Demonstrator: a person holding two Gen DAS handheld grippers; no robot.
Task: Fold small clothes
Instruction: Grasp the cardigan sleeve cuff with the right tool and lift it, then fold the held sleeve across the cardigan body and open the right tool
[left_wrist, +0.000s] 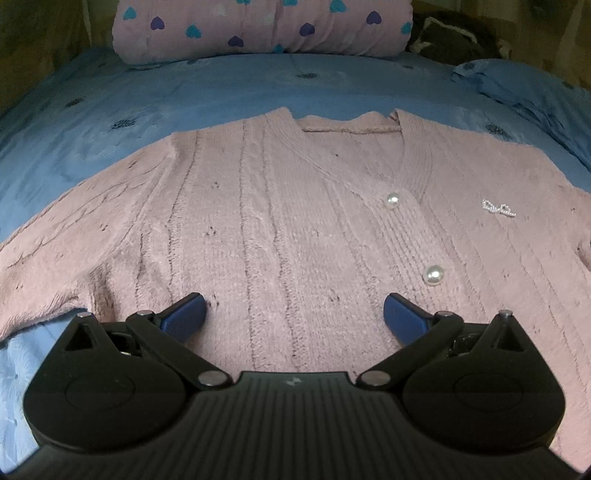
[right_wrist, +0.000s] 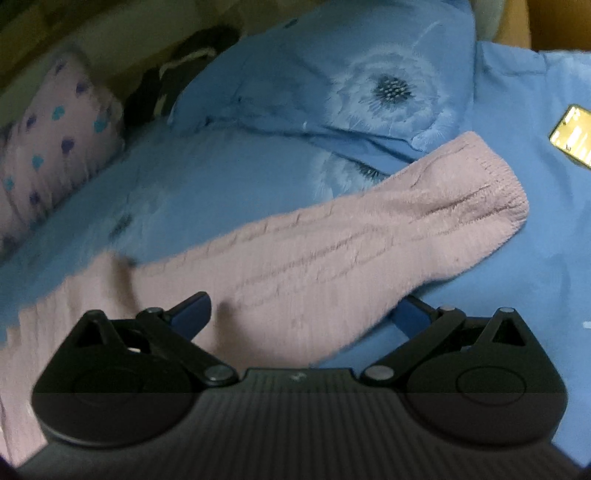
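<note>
Pink knitted cardigan (left_wrist: 280, 221) — laid flat, front up, across the middle of the left wrist view, neckline toward the top of the frame. Two pearl buttons (left_wrist: 433, 275) run down its placket right of centre; a small sparkly brooch (left_wrist: 498, 208) sits at right. Its sleeve (right_wrist: 369, 236) stretches from lower left to upper right of the right wrist view, cuff at the far end.

Left gripper (left_wrist: 293, 314) — bottom centre of its frame, over the cardigan's body, blue-padded jaws spread wide with nothing between them.

Right gripper (right_wrist: 306, 314) — bottom centre of its frame, jaws spread wide, the sleeve lying between them; whether they touch it cannot be told.

Blue bedsheet (left_wrist: 221, 88) with a dandelion print underlies the garment. Pink pillow (left_wrist: 258, 26) with hearts, top of the left view. Lit phone (right_wrist: 572, 134) on the sheet, right edge of the right view.
</note>
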